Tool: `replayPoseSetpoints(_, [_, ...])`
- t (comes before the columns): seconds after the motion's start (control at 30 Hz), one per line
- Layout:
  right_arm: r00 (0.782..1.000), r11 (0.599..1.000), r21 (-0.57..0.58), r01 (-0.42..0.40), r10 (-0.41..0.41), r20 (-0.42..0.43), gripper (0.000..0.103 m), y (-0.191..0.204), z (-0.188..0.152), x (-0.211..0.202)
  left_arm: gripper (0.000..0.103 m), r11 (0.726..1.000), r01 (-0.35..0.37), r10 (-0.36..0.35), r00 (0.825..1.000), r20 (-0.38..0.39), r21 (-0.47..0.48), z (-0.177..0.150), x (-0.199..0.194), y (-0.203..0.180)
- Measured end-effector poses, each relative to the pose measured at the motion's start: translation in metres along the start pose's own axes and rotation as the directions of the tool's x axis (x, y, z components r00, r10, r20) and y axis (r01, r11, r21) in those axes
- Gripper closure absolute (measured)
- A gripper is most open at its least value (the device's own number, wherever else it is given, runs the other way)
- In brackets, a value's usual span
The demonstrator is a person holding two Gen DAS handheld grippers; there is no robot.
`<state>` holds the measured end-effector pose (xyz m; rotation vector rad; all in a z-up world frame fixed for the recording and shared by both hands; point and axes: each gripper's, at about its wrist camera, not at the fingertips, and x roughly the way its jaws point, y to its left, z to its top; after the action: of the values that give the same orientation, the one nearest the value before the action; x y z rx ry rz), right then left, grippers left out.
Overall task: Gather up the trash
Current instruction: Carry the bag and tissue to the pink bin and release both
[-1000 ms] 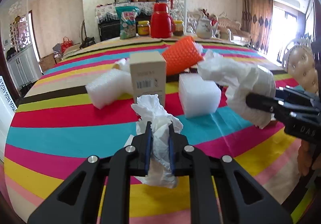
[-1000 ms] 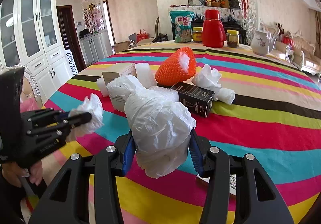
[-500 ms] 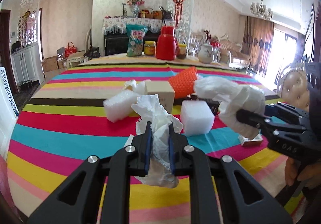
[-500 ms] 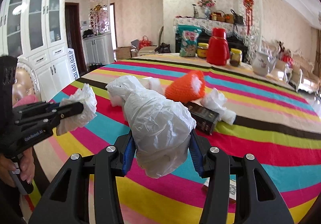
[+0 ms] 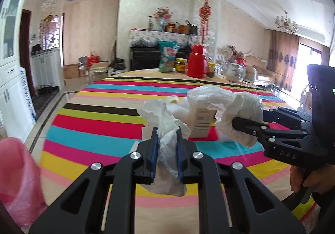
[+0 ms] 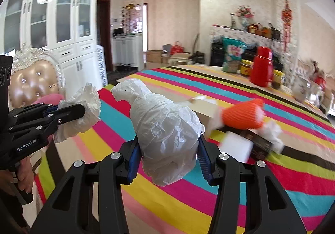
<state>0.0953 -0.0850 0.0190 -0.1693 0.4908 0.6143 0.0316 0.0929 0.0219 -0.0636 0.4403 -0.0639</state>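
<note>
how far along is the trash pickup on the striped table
Partway. Nothing visibly binned yet. In hand: the left claw is shut on a crumpled tissue, and the right claw is shut on a white plastic bag bundle, both lifted off the table. Left on it: the orange foam net, white foam block and dark box.

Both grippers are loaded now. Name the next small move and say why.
Probably swing both toward the pink bag at lower left and release there. The left gripper is shut on a crumpled tissue, the right gripper on a wadded plastic bag; neither can pick up more.
</note>
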Motion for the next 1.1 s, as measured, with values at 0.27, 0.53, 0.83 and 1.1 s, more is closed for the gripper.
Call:
replayPoseSetpoints(0.27, [0.991, 0.989, -0.074, -0.132, 0.132, -0.003, 0.055, 0.064, 0.022, 0.028, 0.087, 0.992, -0.126, 0.126, 0.992, 0.005, -0.023, -0.013, -0.043, 0.052])
replayPoseSetpoints(0.53, [0.965, 0.953, -0.152, -0.260, 0.259, -0.028, 0.055, 0.136, 0.041, 0.057, 0.085, 0.955, -0.292, 0.292, 0.956, -0.013, -0.054, -0.031, -0.083, 0.114])
replayPoseSetpoints(0.83, [0.912, 0.900, -0.146, -0.410, 0.403, -0.074, 0.055, 0.215, 0.063, 0.103, 0.085, 0.880, -0.457, 0.452, 0.889, -0.067, -0.130, -0.049, -0.118, 0.193])
replayPoseSetpoints(1.1, [0.864, 0.849, -0.163, -0.502, 0.484, -0.139, 0.055, 0.282, 0.073, 0.142, 0.085, 0.816, -0.549, 0.541, 0.836, -0.096, -0.181, -0.061, -0.131, 0.262])
